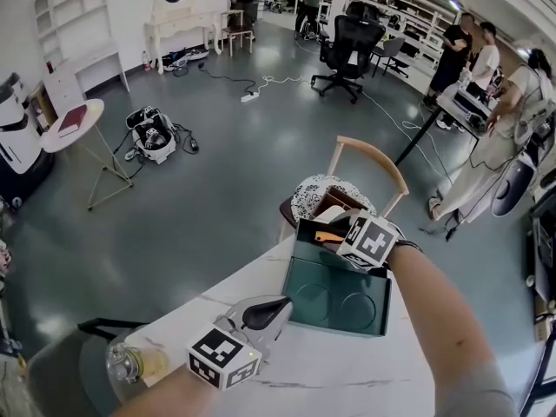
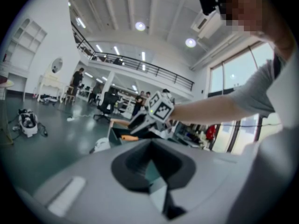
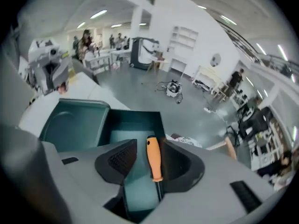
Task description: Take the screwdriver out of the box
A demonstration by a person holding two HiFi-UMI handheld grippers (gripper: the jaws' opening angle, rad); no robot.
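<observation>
An open teal box (image 1: 306, 233) stands at the far edge of the white table (image 1: 347, 376), its lid (image 1: 340, 304) folded flat toward me. The orange-handled screwdriver (image 1: 328, 236) lies inside it. My right gripper (image 1: 337, 233) points down into the box. In the right gripper view the screwdriver (image 3: 153, 157) sits between the jaws against the right pad, with a clear gap to the left pad, so this gripper (image 3: 145, 164) is open. My left gripper (image 1: 268, 313) rests low over the table before the lid, jaws together and empty. From the left gripper view (image 2: 152, 171) the box (image 2: 117, 130) shows ahead.
A wooden chair (image 1: 369, 156) with a patterned cushion (image 1: 323, 191) stands just behind the box. A clear bottle (image 1: 130, 363) lies at the table's left end. Several people stand at desks to the right (image 1: 469, 50).
</observation>
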